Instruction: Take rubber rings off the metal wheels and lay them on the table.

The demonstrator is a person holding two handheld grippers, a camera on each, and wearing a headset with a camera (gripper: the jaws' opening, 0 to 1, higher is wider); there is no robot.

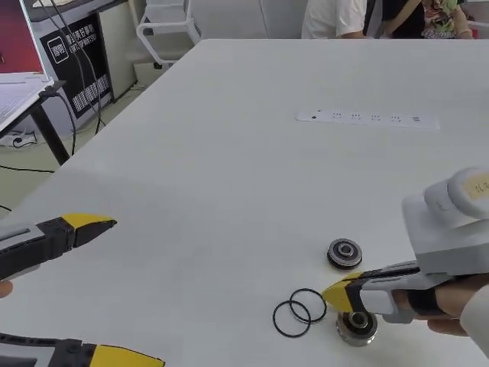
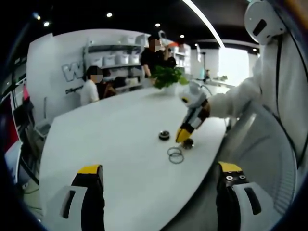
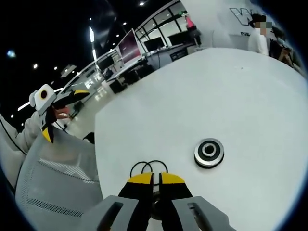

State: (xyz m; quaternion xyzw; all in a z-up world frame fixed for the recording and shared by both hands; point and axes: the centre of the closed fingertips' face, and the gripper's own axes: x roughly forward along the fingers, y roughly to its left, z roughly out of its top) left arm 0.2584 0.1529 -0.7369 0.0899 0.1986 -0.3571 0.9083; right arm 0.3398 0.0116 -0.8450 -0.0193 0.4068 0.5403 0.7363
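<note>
The right gripper (image 3: 156,179) has its two yellow-tipped jaws drawn together, with only a thin slit between them. Whether they pinch anything in that slit cannot be told. Directly under the tips, partly covered by them, lies a small round metal wheel with a dark rim (image 1: 357,327). It lies flat on its side with the axle hole facing up, so it offers no long axis, only a circular edge. In the head view the tips meet or hang just over its upper-left edge, and contact is not clear.

Just beyond the tips, on the side away from the person's hand, two thin black rubber rings (image 1: 300,311) lie flat on the white table (image 1: 229,176). They overlap one another and are apart from the wheel. A second metal wheel of the same kind (image 3: 209,152) sits near, to the right of the jaws in the right gripper view. It too lies flat, and the dark band round its rim may be a ring still on it.

The left gripper (image 2: 160,168) has its jaws spread wide with nothing between them. It is well apart from both wheels, at the table's near left edge. The right gripper is much the nearer, so the next ring is likely its job: the tips would need to catch the rim band and draw it up off the wheel. A white power strip (image 1: 367,118) lies further up the table.
</note>
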